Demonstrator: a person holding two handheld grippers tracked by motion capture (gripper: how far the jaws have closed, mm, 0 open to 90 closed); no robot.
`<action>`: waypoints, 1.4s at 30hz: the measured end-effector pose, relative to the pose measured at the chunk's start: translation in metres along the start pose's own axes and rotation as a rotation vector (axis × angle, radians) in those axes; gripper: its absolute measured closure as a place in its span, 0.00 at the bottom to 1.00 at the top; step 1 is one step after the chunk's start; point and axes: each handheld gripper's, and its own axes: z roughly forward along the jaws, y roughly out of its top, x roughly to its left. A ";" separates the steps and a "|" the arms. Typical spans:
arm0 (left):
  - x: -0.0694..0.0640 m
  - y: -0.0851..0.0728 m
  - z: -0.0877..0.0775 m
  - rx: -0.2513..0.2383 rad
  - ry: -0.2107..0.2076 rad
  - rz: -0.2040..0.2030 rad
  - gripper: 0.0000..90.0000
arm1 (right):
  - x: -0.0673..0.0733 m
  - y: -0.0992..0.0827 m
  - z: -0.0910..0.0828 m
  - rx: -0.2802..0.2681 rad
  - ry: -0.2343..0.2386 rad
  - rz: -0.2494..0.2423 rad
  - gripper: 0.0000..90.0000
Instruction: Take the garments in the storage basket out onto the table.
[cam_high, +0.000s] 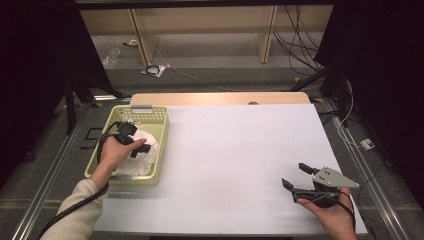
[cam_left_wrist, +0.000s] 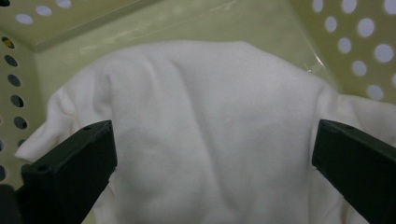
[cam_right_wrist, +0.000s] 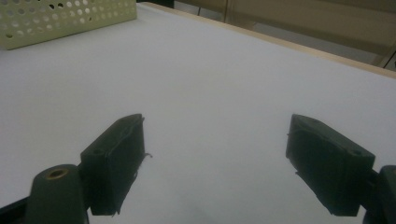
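Observation:
A pale green perforated basket (cam_high: 159, 145) stands at the table's left edge with a crumpled white cloth (cam_high: 148, 142) inside. My left gripper (cam_high: 141, 148) reaches down into the basket, just above the cloth. In the left gripper view its jaws are spread wide on either side of the white cloth (cam_left_wrist: 205, 126), with the basket wall (cam_left_wrist: 359, 42) behind; nothing is pinched. My right gripper (cam_high: 295, 176) hovers open over the bare white table near the front right corner. In the right gripper view the right gripper (cam_right_wrist: 215, 163) has only tabletop between its fingers.
The white table sheet (cam_high: 235, 150) spreads between the two hands. The basket (cam_right_wrist: 60, 18) appears far off at top left in the right gripper view. A wooden strip (cam_high: 220, 98) runs along the table's far edge; cables lie on the floor beyond.

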 end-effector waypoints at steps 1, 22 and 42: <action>0.000 -0.001 0.001 0.011 0.000 0.002 0.00 | 0.000 0.000 0.000 0.000 0.000 0.000 0.23; 0.001 -0.015 0.015 0.045 0.006 -0.080 0.00 | 0.001 0.000 0.000 0.001 -0.001 -0.004 0.23; -0.006 -0.010 0.004 0.067 0.019 -0.084 0.60 | 0.001 0.001 -0.001 0.000 -0.003 -0.005 0.23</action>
